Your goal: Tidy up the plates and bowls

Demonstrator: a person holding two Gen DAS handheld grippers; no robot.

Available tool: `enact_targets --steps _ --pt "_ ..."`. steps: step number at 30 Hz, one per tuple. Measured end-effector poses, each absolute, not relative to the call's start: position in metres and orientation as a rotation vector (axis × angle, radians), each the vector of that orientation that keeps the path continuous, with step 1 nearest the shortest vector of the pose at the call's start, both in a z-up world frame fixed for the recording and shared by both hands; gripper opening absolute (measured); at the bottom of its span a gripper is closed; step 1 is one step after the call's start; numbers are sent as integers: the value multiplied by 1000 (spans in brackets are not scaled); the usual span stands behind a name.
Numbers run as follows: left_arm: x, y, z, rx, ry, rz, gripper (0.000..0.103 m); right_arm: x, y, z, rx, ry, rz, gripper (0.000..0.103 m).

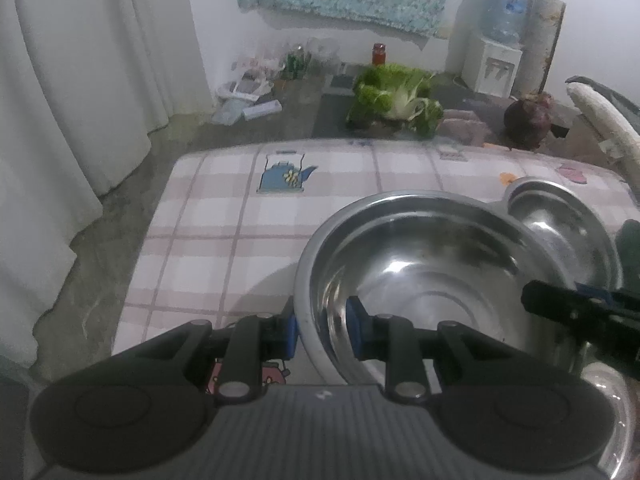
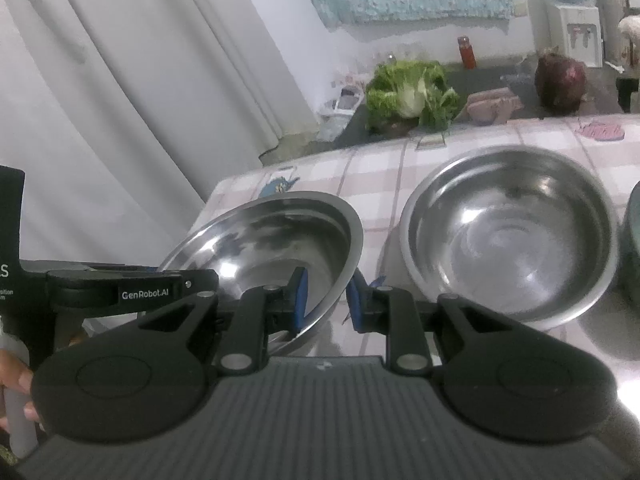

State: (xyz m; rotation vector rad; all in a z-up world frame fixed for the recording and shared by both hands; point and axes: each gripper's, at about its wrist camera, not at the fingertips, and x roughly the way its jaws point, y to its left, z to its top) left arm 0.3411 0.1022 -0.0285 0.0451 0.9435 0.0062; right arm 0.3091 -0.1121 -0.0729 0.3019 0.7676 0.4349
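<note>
A large steel bowl [image 1: 432, 264] is tilted above the checked tablecloth; it also shows in the right wrist view [image 2: 276, 236]. My left gripper [image 1: 322, 330] straddles its left rim, pads on either side of the wall. My right gripper [image 2: 326, 300] straddles its right rim the same way and shows at the right edge of the left wrist view [image 1: 576, 304]. A second steel bowl [image 2: 508, 232] sits on the table to the right, seen behind the held bowl in the left wrist view [image 1: 560, 216].
The table [image 1: 224, 216] has a pink checked cloth with its left edge near a white curtain [image 1: 80, 80]. Beyond the far edge lie a lettuce [image 1: 396, 96], a dark round vegetable [image 1: 528, 116] and a water dispenser [image 1: 496, 48]. A dark dish edge [image 2: 632, 240] sits far right.
</note>
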Motion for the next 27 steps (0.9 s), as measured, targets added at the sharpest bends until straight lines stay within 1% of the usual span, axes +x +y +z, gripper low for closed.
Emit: enact_targets --steps 6,13,20,27 --pt "330 82 -6 66 896 -14 26 298 -130 -54 303 725 431 21" --pt "328 48 9 84 872 -66 26 283 -163 -36 307 682 395 21" --pt "336 6 8 104 870 -126 26 277 -206 -25 309 654 330 21" --pt "352 -30 -4 121 887 -160 26 282 -240 -34 318 671 282 21"
